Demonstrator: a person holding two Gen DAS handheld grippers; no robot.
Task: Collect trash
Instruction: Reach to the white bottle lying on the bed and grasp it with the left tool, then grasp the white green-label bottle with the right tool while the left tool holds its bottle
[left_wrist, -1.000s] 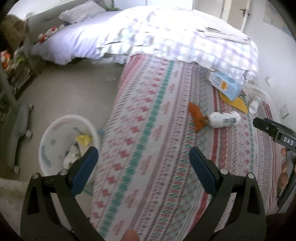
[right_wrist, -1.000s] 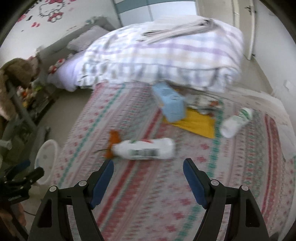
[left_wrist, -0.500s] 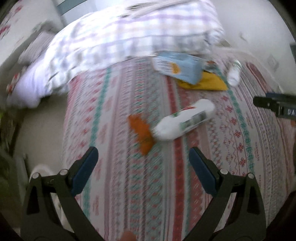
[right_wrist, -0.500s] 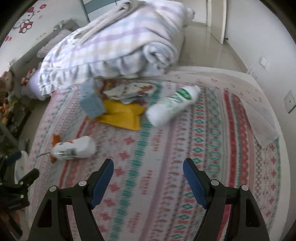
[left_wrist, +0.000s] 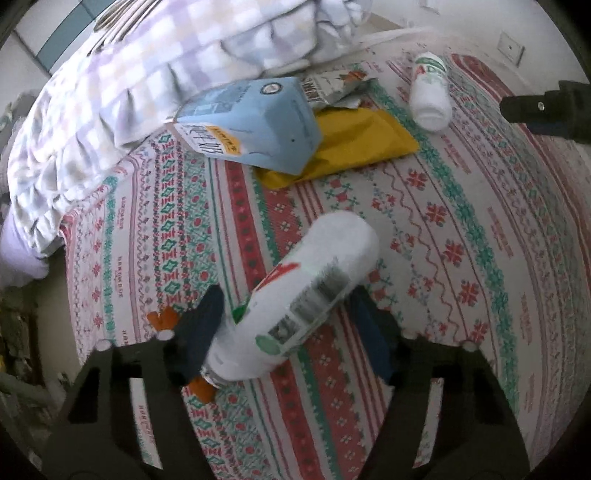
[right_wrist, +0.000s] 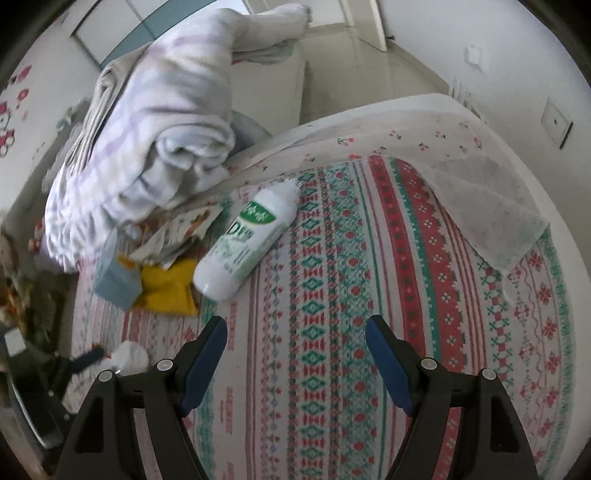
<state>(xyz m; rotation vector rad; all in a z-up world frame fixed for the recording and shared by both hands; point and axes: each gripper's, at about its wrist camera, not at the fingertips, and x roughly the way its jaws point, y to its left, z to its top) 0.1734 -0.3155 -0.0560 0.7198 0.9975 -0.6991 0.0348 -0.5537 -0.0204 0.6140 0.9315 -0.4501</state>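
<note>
Between closing left tongs (left_wrist: 291, 332): white bottle (left_wrist: 310, 299), contents unseen

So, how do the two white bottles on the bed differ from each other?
The red-marked bottle lies between the left gripper fingers, whose jaws have just been closing; the green-labelled bottle lies free, ahead of the open right gripper. The first rests on an orange scrap; the second lies beside the yellow packet. Both are white plastic, lying on their sides on the patterned bedspread.

Left gripper (left_wrist: 291, 332) fingers closing; right gripper (right_wrist: 295, 362) agape.
</note>
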